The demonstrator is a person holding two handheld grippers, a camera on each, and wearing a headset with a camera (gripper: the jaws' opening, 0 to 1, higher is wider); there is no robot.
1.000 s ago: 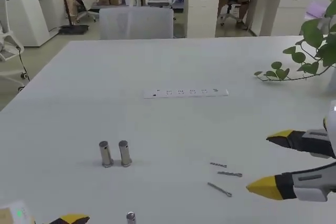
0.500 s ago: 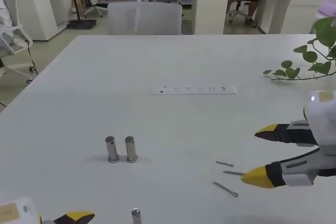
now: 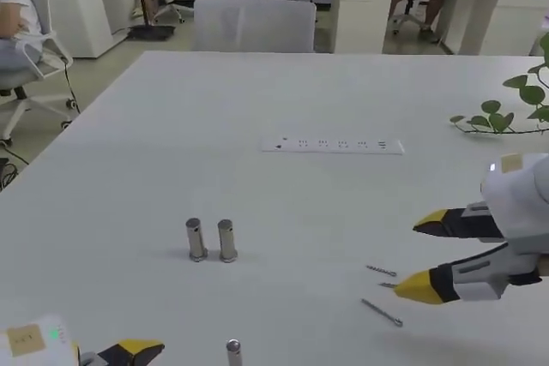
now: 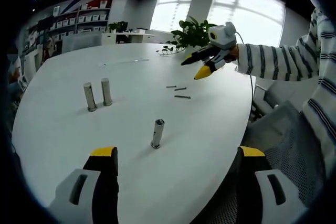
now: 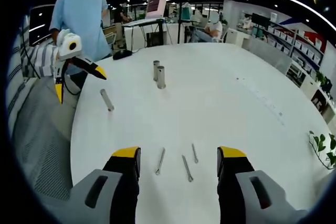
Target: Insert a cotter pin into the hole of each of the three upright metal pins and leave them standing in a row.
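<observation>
Two upright metal pins [image 3: 196,239] [image 3: 226,240] stand side by side on the white table [image 3: 283,92]. A third upright pin [image 3: 233,351] stands alone nearer me. Three cotter pins [image 3: 382,271] [image 3: 388,285] [image 3: 382,312] lie flat at the right. My right gripper [image 3: 420,256] hovers open just right of them, empty; in its own view the cotter pins [image 5: 186,168] lie between its fingertips [image 5: 128,153]. My left gripper [image 3: 137,349] is open at the bottom left, with the lone pin [image 4: 156,133] ahead of it, and the pair [image 4: 98,94] further off.
A white power strip [image 3: 333,145] lies mid-table beyond the pins. A leafy plant [image 3: 506,113] reaches in at the right edge. A grey chair [image 3: 253,25] stands at the far side, with desks and seated people behind.
The head camera has shifted, so everything sits further right. My right gripper has moved left, closer to the cotter pins, still open. The pins have not moved.
</observation>
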